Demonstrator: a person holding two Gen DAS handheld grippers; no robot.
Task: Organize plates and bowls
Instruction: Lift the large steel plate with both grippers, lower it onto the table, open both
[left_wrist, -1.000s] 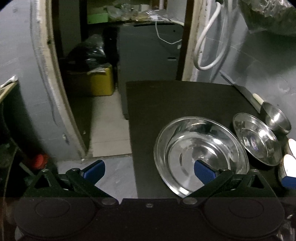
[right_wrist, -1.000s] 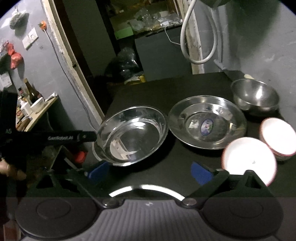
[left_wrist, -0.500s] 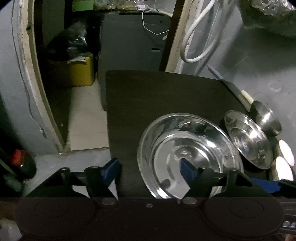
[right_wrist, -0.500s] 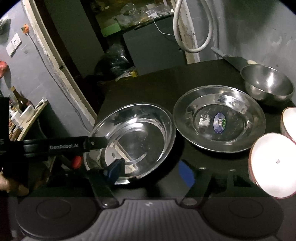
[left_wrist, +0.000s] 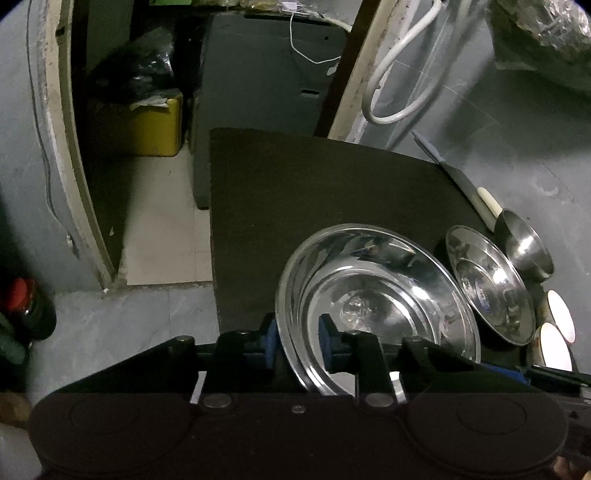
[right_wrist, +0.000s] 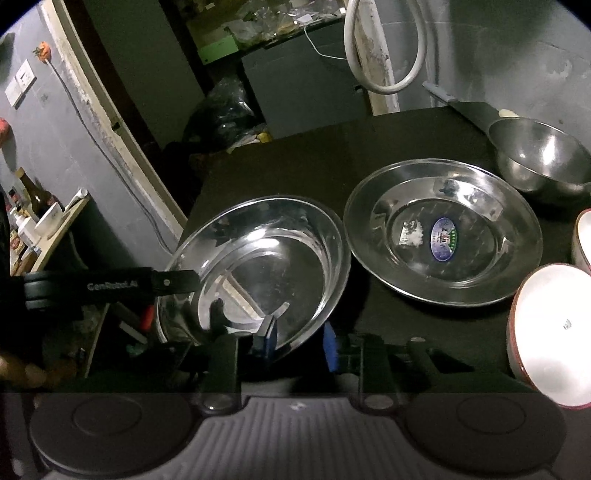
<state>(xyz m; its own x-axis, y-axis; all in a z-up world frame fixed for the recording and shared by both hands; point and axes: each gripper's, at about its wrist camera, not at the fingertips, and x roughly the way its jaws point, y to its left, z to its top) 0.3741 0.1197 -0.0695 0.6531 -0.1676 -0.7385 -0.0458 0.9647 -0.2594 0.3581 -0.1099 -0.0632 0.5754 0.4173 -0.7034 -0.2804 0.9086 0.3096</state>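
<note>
Black left gripper (left_wrist: 298, 341) and right gripper (right_wrist: 297, 341); blue finger pads (left_wrist: 272, 341); silver screws

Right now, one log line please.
left gripper: shut on large steel plate rim | right gripper: shut on same rim | plate tilted

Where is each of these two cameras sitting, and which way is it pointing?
Left wrist: rides on the left gripper, looking along its blue fingers across the black table; they straddle the large steel plate's near rim.
Right wrist: rides on the right gripper, facing the same table from nearer the stickered plate and white bowl; the left gripper enters at left.
Shared: both plates, steel bowl.
</note>
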